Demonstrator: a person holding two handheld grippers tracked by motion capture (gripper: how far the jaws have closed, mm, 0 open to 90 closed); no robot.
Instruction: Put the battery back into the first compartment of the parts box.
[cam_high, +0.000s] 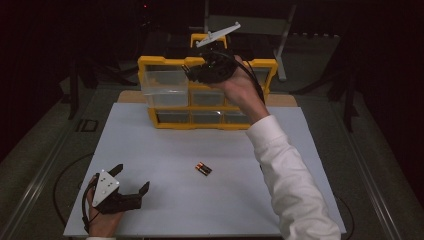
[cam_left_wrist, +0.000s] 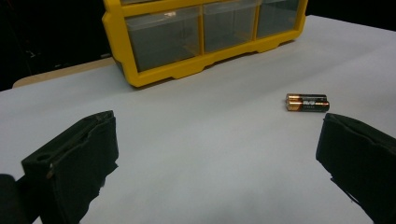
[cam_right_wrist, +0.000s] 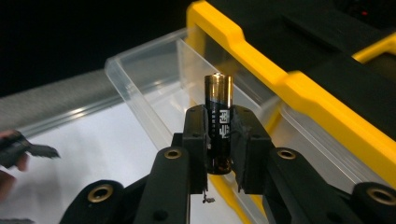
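Note:
A black and copper battery (cam_right_wrist: 218, 122) stands upright between the jaws of my right gripper (cam_right_wrist: 219, 135), which is shut on it. That gripper (cam_high: 209, 67) hovers in front of the top row of a yellow drawer cabinet (cam_high: 150, 63), beside a clear drawer (cam_high: 165, 82) pulled out at the upper left; the same drawer (cam_right_wrist: 154, 88) lies just beyond the battery. Two more batteries (cam_high: 203, 168) lie side by side on the white table, and they also show as a pair of batteries (cam_left_wrist: 307, 102) ahead and to the right. My left gripper (cam_high: 133, 178) rests open near the table's front left corner.
The white tabletop (cam_high: 210, 200) carries the cabinet (cam_left_wrist: 187, 65) at its far edge. Dark floor and metal stand legs (cam_high: 282, 45) lie behind the cabinet. A white-sleeved forearm (cam_high: 290, 175) crosses the right half of the table.

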